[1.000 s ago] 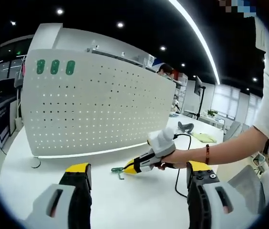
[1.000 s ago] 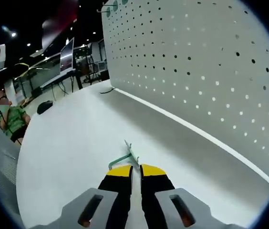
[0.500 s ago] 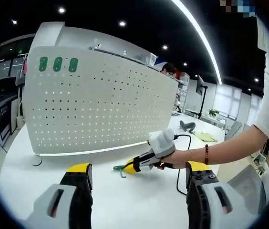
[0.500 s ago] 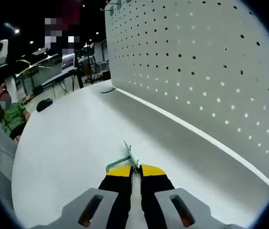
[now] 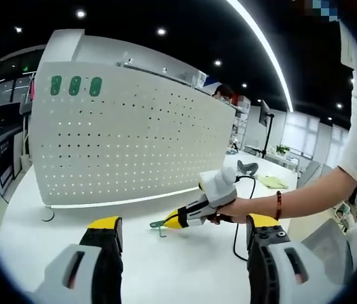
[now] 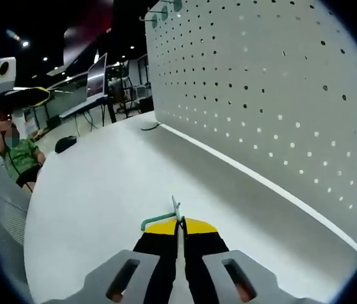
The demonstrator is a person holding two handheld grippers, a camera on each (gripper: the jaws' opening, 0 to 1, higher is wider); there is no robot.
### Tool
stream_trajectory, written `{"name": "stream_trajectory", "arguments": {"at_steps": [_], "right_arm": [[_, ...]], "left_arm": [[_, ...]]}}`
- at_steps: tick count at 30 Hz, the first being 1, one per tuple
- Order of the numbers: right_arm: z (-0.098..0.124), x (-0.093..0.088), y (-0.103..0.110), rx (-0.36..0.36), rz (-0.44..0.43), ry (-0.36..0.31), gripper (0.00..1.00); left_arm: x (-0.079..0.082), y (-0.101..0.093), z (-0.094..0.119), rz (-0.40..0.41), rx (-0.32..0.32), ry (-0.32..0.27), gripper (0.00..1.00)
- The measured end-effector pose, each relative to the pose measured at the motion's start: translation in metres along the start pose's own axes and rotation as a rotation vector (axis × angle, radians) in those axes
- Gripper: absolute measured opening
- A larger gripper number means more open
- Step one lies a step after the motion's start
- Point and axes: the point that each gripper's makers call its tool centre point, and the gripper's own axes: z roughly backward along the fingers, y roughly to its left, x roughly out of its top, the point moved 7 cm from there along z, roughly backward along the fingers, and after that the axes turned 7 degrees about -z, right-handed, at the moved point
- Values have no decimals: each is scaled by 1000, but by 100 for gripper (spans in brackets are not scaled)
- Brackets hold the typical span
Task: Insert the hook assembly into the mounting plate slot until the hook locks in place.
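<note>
A white pegboard mounting plate (image 5: 128,133) stands upright on the white table (image 5: 58,253), with green hooks (image 5: 74,85) hung near its top left corner. In the left gripper view, a hand holds my right gripper (image 5: 171,221) low over the table in front of the plate, shut on a small green hook (image 5: 158,225). My left gripper (image 5: 183,223) stays back near the front, jaws wide open with nothing between them. In the right gripper view, my right gripper (image 6: 180,223) pinches the green hook (image 6: 159,218), and the plate (image 6: 280,107) rises on the right.
A black cable (image 5: 237,218) trails from the right gripper across the table. A grey object (image 5: 247,168) and a yellow-green cloth (image 5: 272,182) lie at the far right. A person in green (image 6: 20,158) sits beyond the table edge, with desks and monitors (image 6: 96,73) behind.
My right gripper has risen and tilted slightly with the green hook pinched in it, so the hook looks lifted a little off the table. My left gripper has stayed put.
</note>
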Motion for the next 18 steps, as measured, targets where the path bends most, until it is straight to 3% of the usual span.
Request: {"name": "stream_trajectory", "arguments": {"at_steps": [3, 8, 10, 13, 18], "right_arm": [[6, 3, 3, 4, -15, -22, 1], [14, 5, 9, -2, -49, -5, 0], [19, 9, 13, -1, -90, -20, 0], [27, 10, 18, -7, -243, 10, 1], [38, 17, 20, -41, -221, -24, 1]], "left_arm": [[1, -1, 0, -1, -1, -5, 82], [2, -4, 2, -7, -8, -12, 81], [2, -5, 3, -3, -9, -20, 81], [0, -6, 4, 11, -15, -24, 81], [2, -7, 8, -1, -16, -35, 81]]}}
